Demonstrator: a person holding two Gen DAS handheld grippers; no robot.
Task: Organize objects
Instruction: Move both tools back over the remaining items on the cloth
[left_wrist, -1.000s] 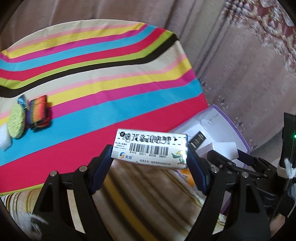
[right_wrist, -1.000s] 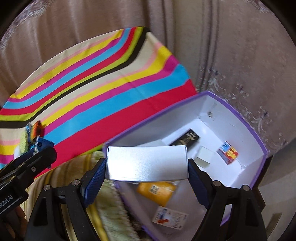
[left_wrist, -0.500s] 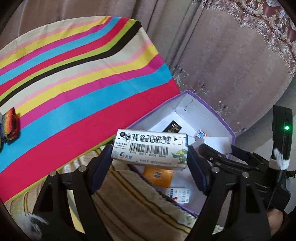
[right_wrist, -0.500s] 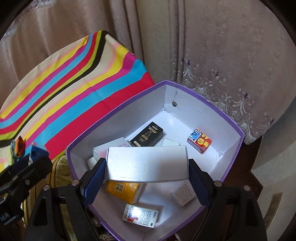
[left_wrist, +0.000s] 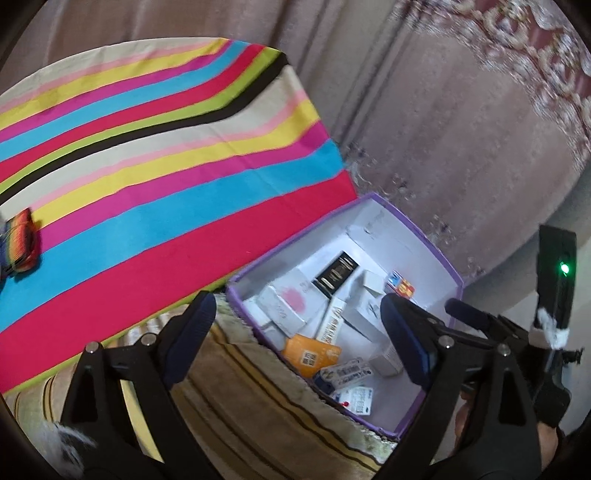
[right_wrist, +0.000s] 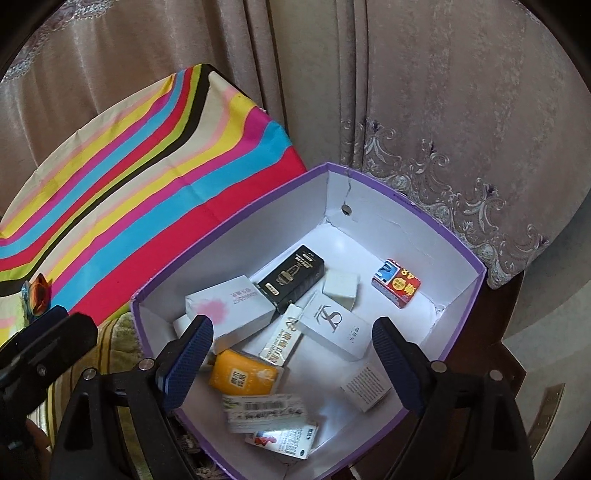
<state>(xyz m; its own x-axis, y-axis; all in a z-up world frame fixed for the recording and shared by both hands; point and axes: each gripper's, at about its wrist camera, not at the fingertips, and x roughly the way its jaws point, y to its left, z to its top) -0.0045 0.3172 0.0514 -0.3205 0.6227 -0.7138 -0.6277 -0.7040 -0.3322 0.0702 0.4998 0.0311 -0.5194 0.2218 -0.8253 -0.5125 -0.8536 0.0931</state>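
Showing one purple-rimmed box (right_wrist: 424, 225), holding roughly ten small packets: one black carton (right_wrist: 291, 275), one orange pack (right_wrist: 243, 376), one red-and-blue pack (right_wrist: 397, 286), about seven whitish cartons; lying on one striped cloth (left_wrist: 147, 177), one rainbow-coloured item (left_wrist: 22, 240)

Motion-blurred barcoded box (right_wrist: 265, 407), print unreadable

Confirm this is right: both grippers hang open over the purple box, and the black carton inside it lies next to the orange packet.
Not quite. In the right wrist view the black carton lies toward the far end of the purple box, apart from the orange packet; white cartons lie between them. Left gripper and right gripper are opening, with nothing between their fingers.
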